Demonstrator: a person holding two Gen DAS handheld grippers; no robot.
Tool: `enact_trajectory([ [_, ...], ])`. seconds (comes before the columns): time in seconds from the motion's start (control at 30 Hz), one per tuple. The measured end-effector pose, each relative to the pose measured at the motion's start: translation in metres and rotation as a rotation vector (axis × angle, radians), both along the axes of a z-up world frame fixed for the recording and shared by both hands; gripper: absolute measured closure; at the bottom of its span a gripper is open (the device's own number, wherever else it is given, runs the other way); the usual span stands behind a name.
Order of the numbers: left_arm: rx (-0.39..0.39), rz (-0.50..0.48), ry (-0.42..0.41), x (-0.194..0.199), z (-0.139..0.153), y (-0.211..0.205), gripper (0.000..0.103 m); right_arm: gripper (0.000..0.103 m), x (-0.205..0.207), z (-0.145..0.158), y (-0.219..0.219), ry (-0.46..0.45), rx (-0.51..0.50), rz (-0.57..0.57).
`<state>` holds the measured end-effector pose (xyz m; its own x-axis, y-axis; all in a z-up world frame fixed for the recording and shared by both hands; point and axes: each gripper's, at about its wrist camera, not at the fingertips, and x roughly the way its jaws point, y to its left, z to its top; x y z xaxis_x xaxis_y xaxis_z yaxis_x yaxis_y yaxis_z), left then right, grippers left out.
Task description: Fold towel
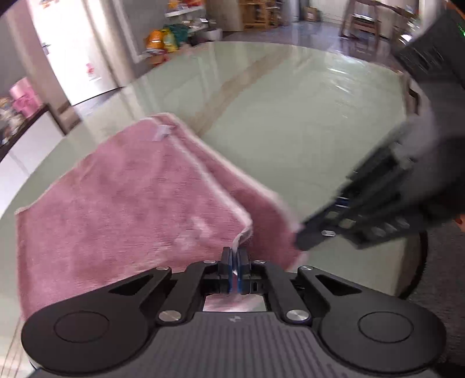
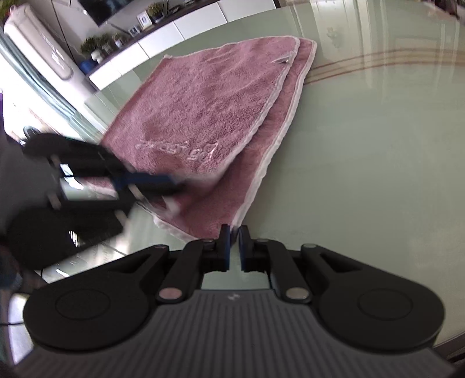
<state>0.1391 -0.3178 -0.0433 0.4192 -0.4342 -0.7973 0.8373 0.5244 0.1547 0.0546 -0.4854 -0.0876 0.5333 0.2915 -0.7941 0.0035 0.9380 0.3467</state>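
A pink towel [image 1: 122, 197] with a white hem lies folded on a pale green glass table [image 1: 290, 110]; its upper layer sits askew over the lower one. It also shows in the right wrist view [image 2: 203, 101], with embroidered lettering. My left gripper [image 1: 234, 256] is shut on the towel's near corner, hem pinched between the blue pads. My right gripper [image 2: 234, 232] is nearly closed, a thin gap between the pads, at the lower layer's near corner; nothing shows between the pads. It appears blurred in the left view [image 1: 302, 241] at the towel's right edge. The left gripper appears blurred in the right view [image 2: 174, 183].
The table's round edge [image 1: 418, 261] drops off at the right. White cabinets [image 2: 162, 37] with potted plants stand beyond the table. Wooden chairs [image 1: 363, 20] and cluttered shelves [image 1: 174, 37] are far behind it.
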Motion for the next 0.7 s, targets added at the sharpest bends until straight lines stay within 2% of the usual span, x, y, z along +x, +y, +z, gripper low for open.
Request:
enact_trajectory([
  [0.13, -0.016, 0.118, -0.039, 0.033, 0.019, 0.028, 0.1, 0.097, -0.001, 0.004, -0.001, 0.013, -0.093, 0.008],
  [0.3, -0.001, 0.291, -0.092, 0.064, 0.043, 0.088, 0.1, 0.097, -0.002, 0.007, -0.01, 0.034, -0.171, -0.002],
  [0.47, 0.03, 0.461, -0.116, 0.088, 0.053, 0.151, 0.1, 0.097, 0.001, 0.013, -0.011, 0.021, -0.187, -0.014],
  [0.7, 0.074, 0.693, -0.098, 0.099, 0.05, 0.24, 0.1, 0.097, 0.024, 0.014, 0.03, 0.007, -0.201, 0.079],
])
